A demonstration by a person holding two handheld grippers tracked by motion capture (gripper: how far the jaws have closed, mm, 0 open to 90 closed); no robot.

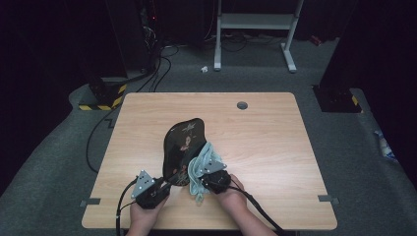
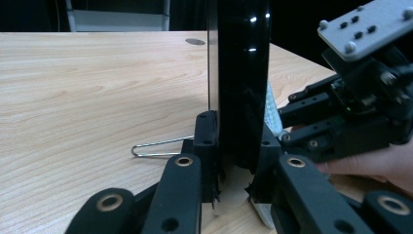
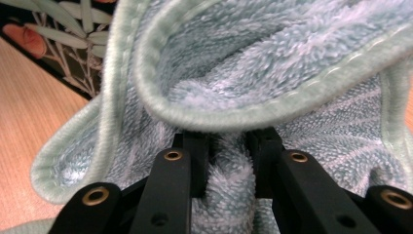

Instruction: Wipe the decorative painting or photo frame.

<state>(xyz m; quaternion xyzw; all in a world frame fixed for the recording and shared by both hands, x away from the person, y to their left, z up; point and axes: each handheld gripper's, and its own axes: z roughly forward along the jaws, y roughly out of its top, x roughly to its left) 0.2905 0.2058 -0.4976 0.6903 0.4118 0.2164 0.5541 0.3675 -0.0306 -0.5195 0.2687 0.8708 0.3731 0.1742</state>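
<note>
Glossy black lacquered tray with a painted plant motif (image 1: pixel 183 147) sits near the table's centre, slightly toward 6 o'clock, tilted up on its near edge. In the left gripper view the tray (image 2: pixel 238 83) stands edge-on, nearly vertical, with its lower rim between the jaws.

Left gripper (image 1: pixel 156 189), at 7 o'clock of the tray: jaws closed down to the rim's thickness, clamped on the tray's near edge, propping it up.

Right gripper (image 1: pixel 212 178), at 5 o'clock of the tray: jaws narrowed to a small gap, pinching a fold of the pale green fluffy terry cloth (image 3: pixel 253 83). In the high view the cloth (image 1: pixel 204 162) is bunched against the tray's right side, touching it. Painted leaves of the tray show at 10 o'clock in the right gripper view.

A thin bent wire clip (image 2: pixel 156 147) lies on the light wooden table (image 1: pixel 265 132), just beside the left jaws.

Judgement: step in hand is wiping the tray's face while it is held propped. Next move calls for sweeping the cloth across the painted surface toward 12 o'clock with light pressure, and a firm left grip so the slick rim does not slip.
</note>
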